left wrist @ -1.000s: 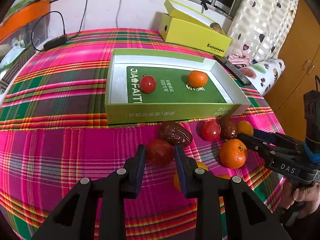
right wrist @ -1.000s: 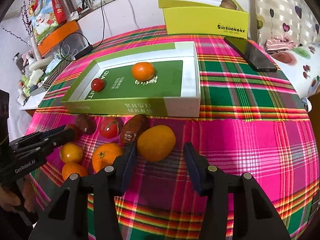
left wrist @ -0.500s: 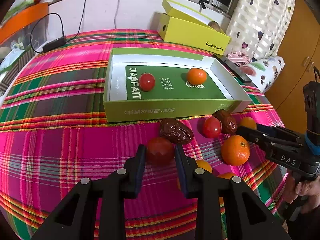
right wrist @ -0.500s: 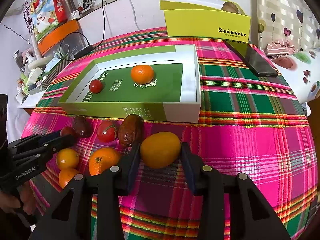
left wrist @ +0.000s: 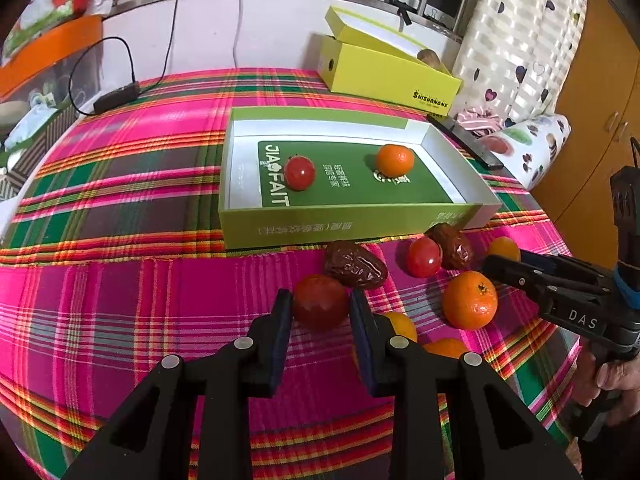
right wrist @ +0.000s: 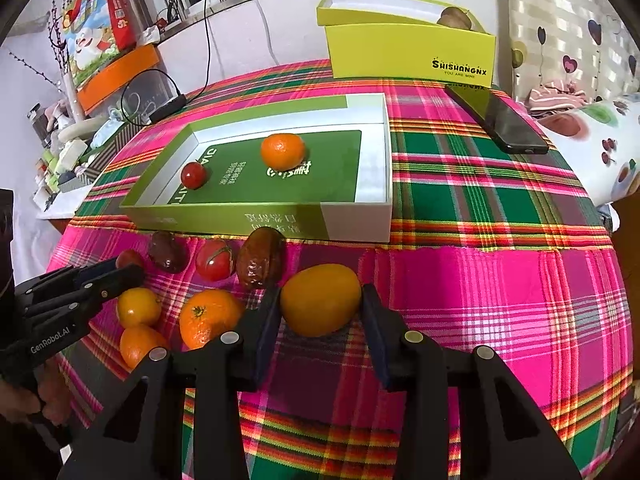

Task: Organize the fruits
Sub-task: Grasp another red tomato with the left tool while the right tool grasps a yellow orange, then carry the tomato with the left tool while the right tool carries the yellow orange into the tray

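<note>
Both tools have closed in over the last second: the left tool (left wrist: 320,308) now pinches a tomato (left wrist: 320,306) and the right tool (right wrist: 320,304) a yellow fruit (right wrist: 320,299), both on the table (right wrist: 500,280) before the box (right wrist: 280,220), ready for lifting in.

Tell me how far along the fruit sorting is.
Early. Done: one small red tomato and one orange mandarin lie in the shallow green box. In hand: the left gripper brackets a dark red tomato; the right gripper brackets a yellow-orange oval fruit. Left: six loose fruits, including two dates, on the plaid cloth.
</note>
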`<state>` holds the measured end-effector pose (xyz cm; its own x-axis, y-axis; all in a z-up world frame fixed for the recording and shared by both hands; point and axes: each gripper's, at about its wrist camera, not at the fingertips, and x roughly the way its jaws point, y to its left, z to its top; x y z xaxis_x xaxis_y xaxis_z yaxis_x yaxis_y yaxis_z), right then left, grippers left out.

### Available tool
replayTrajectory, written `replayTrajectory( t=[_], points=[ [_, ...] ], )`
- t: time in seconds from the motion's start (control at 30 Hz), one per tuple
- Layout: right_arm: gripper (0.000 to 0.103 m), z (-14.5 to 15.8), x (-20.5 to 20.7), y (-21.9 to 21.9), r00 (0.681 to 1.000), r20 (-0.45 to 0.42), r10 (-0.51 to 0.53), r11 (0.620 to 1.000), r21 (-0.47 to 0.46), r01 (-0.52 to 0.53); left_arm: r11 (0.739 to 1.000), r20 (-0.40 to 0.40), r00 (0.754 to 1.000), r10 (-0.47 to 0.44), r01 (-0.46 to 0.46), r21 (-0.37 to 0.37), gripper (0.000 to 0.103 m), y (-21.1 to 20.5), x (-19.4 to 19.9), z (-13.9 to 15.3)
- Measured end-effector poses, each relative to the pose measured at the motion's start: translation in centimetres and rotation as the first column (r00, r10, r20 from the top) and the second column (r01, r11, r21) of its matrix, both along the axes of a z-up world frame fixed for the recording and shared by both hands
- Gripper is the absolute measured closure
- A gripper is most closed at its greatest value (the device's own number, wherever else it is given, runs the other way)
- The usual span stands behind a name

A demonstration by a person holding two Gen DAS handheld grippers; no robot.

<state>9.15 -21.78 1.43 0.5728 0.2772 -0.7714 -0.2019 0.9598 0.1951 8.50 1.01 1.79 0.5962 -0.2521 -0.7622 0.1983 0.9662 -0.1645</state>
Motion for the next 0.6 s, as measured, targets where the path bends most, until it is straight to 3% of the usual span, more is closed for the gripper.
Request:
replayTrajectory(
  t=[0.6],
  points=[
    [0.062,2.8,-0.9,0.8,0.997,0.068,0.029,1.000,-0.012,-0.028,1.000,0.075,0.997,-0.014,0.013,0.016,0.064,-0.5,-0.9,2.9]
  ],
)
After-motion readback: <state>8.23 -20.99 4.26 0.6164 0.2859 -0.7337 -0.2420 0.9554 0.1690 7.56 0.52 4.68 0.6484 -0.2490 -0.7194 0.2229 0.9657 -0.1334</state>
